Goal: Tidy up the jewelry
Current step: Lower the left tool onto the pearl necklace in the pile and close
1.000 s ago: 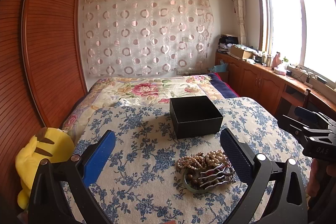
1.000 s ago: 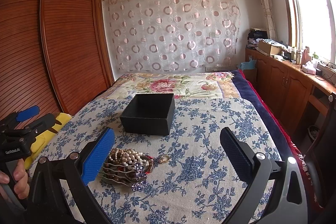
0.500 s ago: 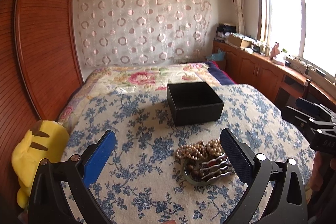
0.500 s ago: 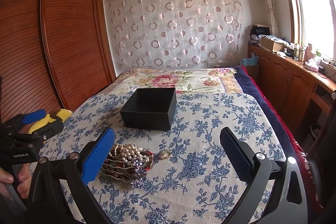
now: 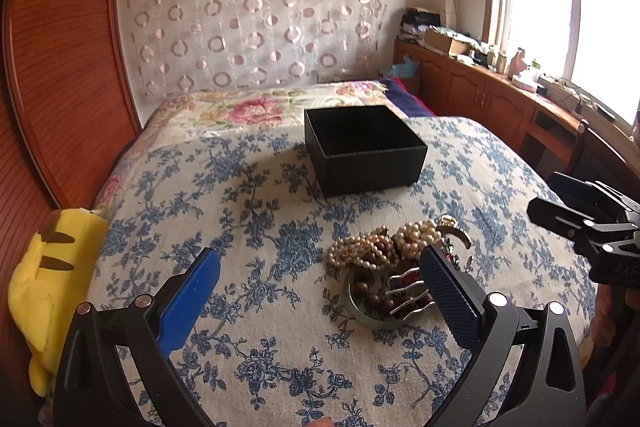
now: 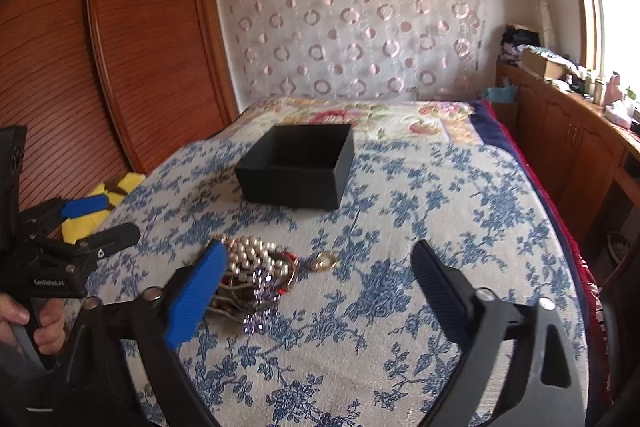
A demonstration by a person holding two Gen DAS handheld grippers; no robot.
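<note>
On the bed, left to right:
Plush toy (image 5: 44, 279): soft, yellow with brown stripes, at the bed's left edge.
Bedspread (image 5: 248, 219): woven cloth, cream with blue flowers.
Left gripper (image 5: 320, 301): blue textured pads spread wide, holding nothing, low over the bedspread.
Black box (image 5: 362, 147): square, matte, lidless, interior dark, contents not discernible.
Jewelry pile (image 5: 394, 267): round pearl strands, dark wooden beads, wavy metal bangles, heaped near the box, just beside the left gripper's right pad.
Gold ring (image 6: 325, 261): beside the pile.
Right gripper (image 6: 316, 285): wide apart, holding nothing.
</note>
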